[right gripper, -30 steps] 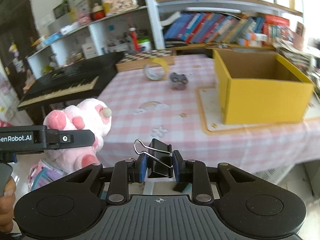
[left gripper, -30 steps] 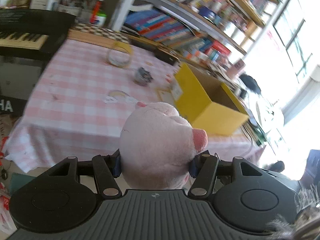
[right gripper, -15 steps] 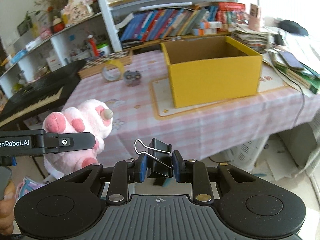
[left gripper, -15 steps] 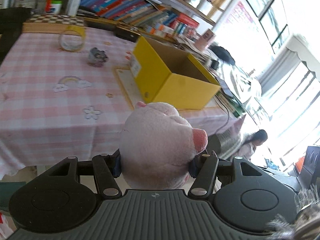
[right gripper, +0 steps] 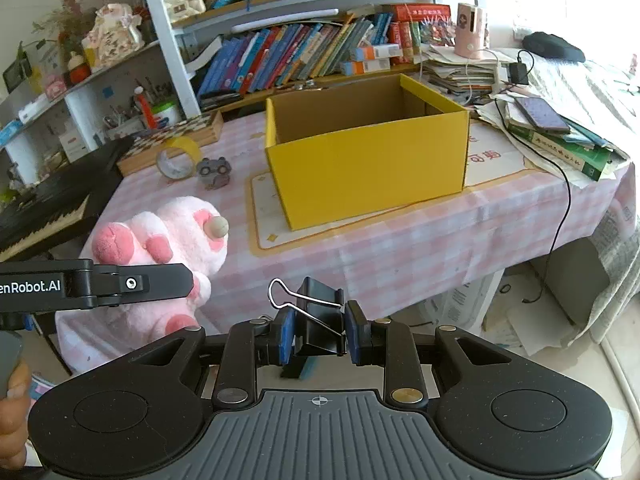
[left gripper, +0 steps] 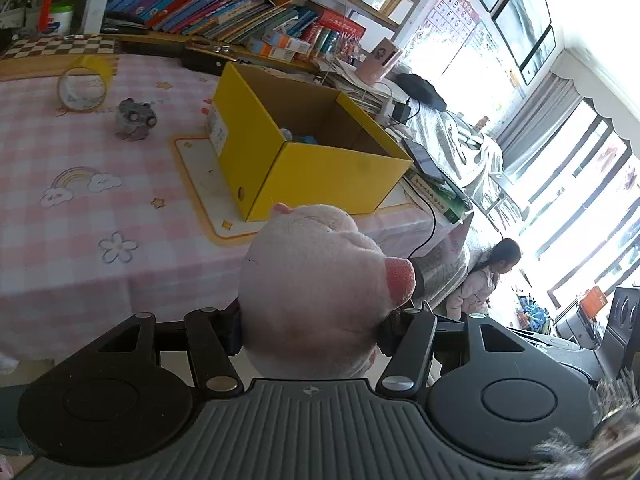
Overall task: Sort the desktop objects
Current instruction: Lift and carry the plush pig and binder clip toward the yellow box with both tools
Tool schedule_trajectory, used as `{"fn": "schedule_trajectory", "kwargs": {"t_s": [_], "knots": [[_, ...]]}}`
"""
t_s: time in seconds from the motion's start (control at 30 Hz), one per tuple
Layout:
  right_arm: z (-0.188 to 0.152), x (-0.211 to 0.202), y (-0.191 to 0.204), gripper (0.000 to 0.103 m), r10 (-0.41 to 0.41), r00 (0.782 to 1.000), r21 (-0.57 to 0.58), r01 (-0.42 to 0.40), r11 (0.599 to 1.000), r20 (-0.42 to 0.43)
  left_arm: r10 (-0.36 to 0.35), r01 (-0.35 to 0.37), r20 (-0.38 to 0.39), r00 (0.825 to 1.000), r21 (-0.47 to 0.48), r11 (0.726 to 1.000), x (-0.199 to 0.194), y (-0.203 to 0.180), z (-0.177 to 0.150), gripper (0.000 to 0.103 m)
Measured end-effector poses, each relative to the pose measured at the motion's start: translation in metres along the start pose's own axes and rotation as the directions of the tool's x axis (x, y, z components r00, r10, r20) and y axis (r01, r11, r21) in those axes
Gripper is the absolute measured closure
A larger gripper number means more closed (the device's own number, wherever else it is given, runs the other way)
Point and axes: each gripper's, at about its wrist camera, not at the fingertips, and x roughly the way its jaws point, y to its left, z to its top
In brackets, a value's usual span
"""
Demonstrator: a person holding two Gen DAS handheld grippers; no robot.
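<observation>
My left gripper (left gripper: 310, 326) is shut on a pink plush pig (left gripper: 316, 280), held in the air short of the table's near edge. The right wrist view shows the same pink plush pig (right gripper: 168, 244) in the left gripper (right gripper: 176, 280) at the left. My right gripper (right gripper: 320, 336) is shut on a black binder clip (right gripper: 320, 316) with a wire handle, also off the table. An open yellow box (right gripper: 368, 160) stands on a mat on the pink checked table (right gripper: 420, 240); in the left wrist view the yellow box (left gripper: 304, 160) holds a few small items.
A tape roll (left gripper: 82, 84) and a small grey toy (left gripper: 134, 116) sit at the table's back left. A keyboard (right gripper: 44, 208) stands left of the table. Books, a phone and a cable (right gripper: 560, 160) crowd the right end. Bookshelves (right gripper: 300, 52) run behind. A person (left gripper: 488, 276) stands beyond the table.
Both grippers have swung rightward along the table's front, each keeping its load. The yellow box now sits nearer the middle of both views and its inside shows in the left wrist view.
</observation>
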Motion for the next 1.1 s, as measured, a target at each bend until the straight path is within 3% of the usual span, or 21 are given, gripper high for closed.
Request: {"fn": "schedule_trajectory", "kwargs": {"t_s": [0.6, 0.87, 1.1], "knots": [[0.052, 0.038, -0.043, 0.077, 0.043, 0.999, -0.053, -0.043, 0.998, -0.009, 0.021, -0.021, 0.037, 0.999, -0.006, 1.000, 0.049, -0.024, 0.042, 0.047], [0.097, 0.053, -0.060, 0.077, 0.089, 0.995, -0.119, -0.081, 0.990, 0.056, 0.027, -0.026, 0.096, 0.995, -0.006, 1.000, 0.071, -0.041, 0.074, 0.047], [0.146, 0.066, -0.076, 0.077, 0.144, 0.981, -0.153, -0.124, 0.980, 0.128, 0.060, -0.060, 0.186, 0.981, -0.004, 0.998, 0.086, -0.055, 0.110, 0.047]]}}
